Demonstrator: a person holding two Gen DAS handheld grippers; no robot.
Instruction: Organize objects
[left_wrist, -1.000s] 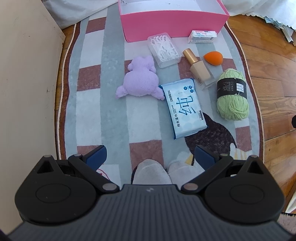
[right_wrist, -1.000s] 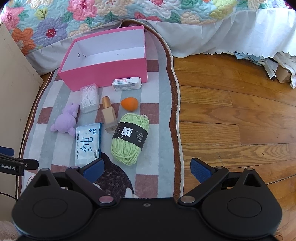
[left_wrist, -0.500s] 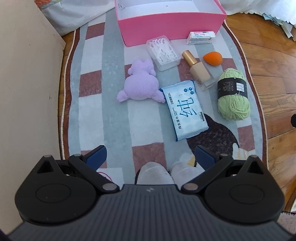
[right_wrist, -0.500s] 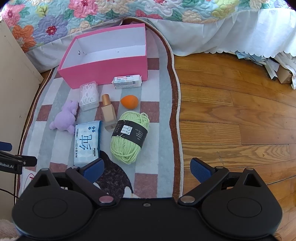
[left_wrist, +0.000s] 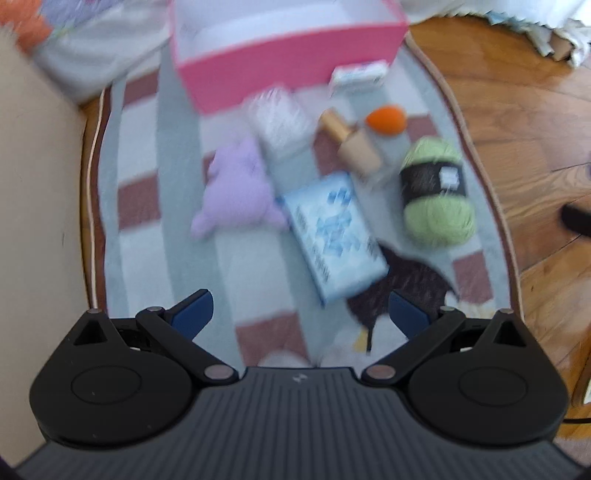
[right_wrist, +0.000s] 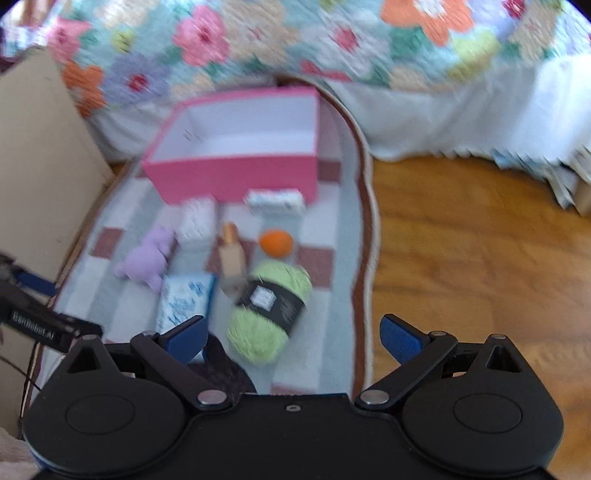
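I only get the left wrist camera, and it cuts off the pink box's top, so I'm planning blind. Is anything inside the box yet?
Observer: Nothing I can see. The right wrist view looks into the pink box, and its white floor shows nothing on it.
Operator: What's behind the box?
Observer: A bed with a floral quilt. Its white skirt hangs down to the floor.
Operator: And the right tool?
Observer: The right tool is open and holds nothing. The green yarn lies on the rug just ahead of it.
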